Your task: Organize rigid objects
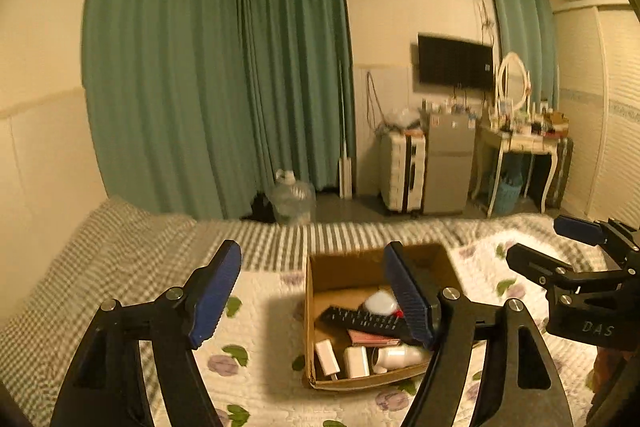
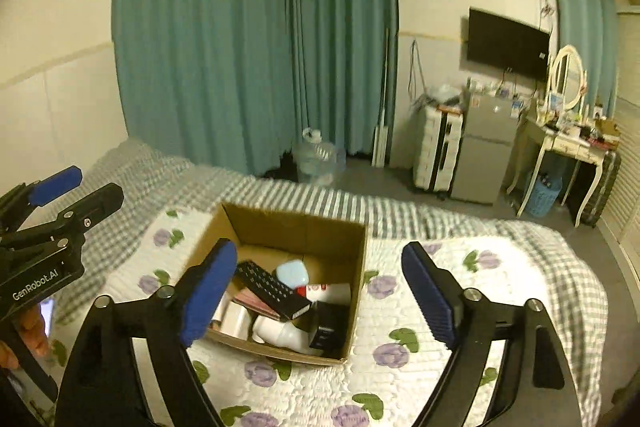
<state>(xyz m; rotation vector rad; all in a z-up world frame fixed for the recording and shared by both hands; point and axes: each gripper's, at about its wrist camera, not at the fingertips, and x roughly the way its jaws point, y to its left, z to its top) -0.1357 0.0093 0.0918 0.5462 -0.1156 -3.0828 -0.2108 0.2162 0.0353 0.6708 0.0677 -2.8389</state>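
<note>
Right wrist view: open brown cardboard box [image 2: 256, 227] of small items sits between and below the spread, empty right gripper [image 2: 320, 291]; left gripper [image 1: 316, 291] also spread, empty, above it.

Partly hidden box contents, cut-off rigs, blurry far clutter

Left wrist view: own right finger [image 1: 408, 295] covers part of the cardboard box [image 1: 344, 267] & the remote [image 1: 360, 321] end. Right wrist view: left finger [image 2: 208, 291] hides the box's near-left items; white bottle [image 2: 280, 333] label unreadable. Other gripper cut by frame edge in both views. Dresser [image 2: 572, 139] clutter too small to ID. Bedspread [image 1: 120, 247] far edge blurred.
</note>
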